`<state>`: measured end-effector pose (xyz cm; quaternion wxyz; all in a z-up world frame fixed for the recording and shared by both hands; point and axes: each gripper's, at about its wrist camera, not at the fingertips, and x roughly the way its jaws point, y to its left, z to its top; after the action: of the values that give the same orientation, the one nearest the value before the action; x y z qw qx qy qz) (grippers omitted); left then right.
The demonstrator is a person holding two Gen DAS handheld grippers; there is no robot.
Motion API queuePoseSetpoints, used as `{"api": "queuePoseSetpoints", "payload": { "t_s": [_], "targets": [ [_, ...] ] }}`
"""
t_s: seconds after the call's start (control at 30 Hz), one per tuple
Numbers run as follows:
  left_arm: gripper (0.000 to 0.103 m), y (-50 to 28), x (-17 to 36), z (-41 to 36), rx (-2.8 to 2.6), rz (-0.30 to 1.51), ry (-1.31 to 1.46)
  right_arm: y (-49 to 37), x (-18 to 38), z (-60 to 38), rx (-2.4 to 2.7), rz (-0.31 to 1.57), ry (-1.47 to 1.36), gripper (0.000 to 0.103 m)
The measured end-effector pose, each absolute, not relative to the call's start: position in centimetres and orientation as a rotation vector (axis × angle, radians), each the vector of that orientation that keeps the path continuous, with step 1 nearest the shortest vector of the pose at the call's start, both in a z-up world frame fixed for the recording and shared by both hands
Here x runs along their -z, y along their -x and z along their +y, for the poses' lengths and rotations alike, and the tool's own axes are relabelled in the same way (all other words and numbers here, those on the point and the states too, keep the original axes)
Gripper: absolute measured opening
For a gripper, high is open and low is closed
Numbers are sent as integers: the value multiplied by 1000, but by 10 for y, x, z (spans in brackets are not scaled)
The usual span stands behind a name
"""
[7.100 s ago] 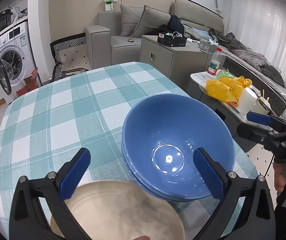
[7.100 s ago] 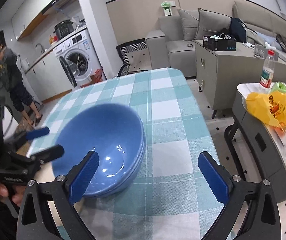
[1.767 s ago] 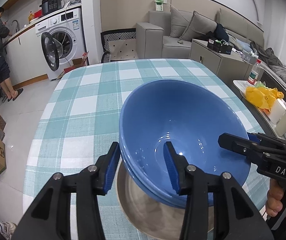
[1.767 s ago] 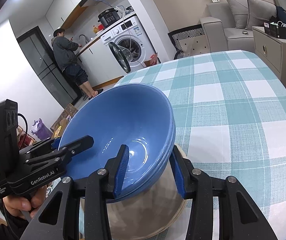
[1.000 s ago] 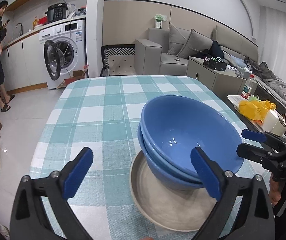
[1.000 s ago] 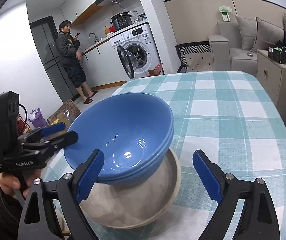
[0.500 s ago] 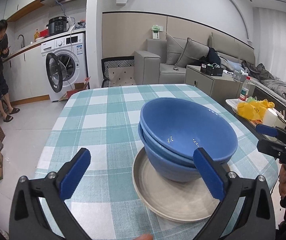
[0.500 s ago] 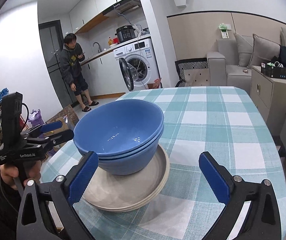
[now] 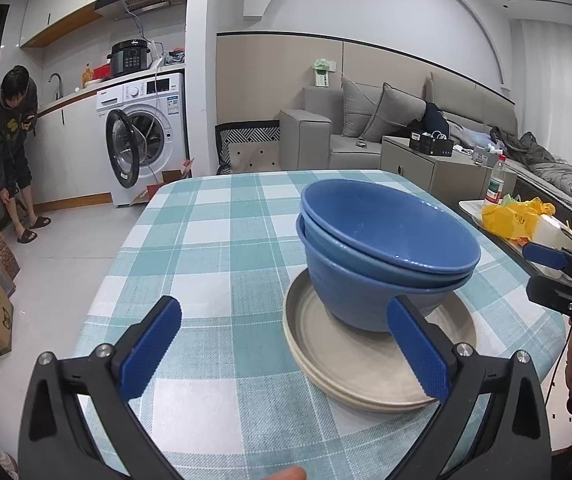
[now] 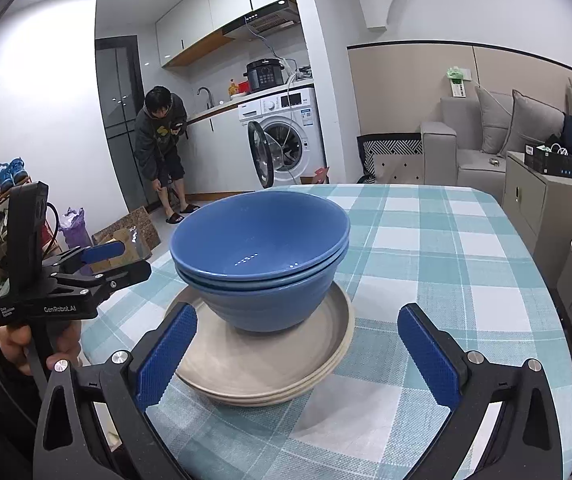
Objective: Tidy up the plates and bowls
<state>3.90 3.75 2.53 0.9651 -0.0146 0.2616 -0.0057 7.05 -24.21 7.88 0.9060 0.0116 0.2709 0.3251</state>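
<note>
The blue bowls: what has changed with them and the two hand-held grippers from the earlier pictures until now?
The two nested blue ceramic bowls were lifted off the checked tablecloth and set on the stacked beige plates. The left hand-held gripper and right hand-held gripper, each clamped on the rim before, let go, opened wide and drew back. The bowls stayed nested, and the plates stayed in place.

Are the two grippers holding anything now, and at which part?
Nothing is held. The left gripper and right gripper are both open, short of the blue bowls on the plates.
</note>
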Motion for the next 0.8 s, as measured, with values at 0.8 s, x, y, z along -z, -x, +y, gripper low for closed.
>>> {"api": "queuePoseSetpoints", "payload": {
  "t_s": [0.8],
  "targets": [
    [103, -26, 3, 36, -1, 431, 38, -55, -45, -250, -673, 468, -71, 102]
  ]
}}
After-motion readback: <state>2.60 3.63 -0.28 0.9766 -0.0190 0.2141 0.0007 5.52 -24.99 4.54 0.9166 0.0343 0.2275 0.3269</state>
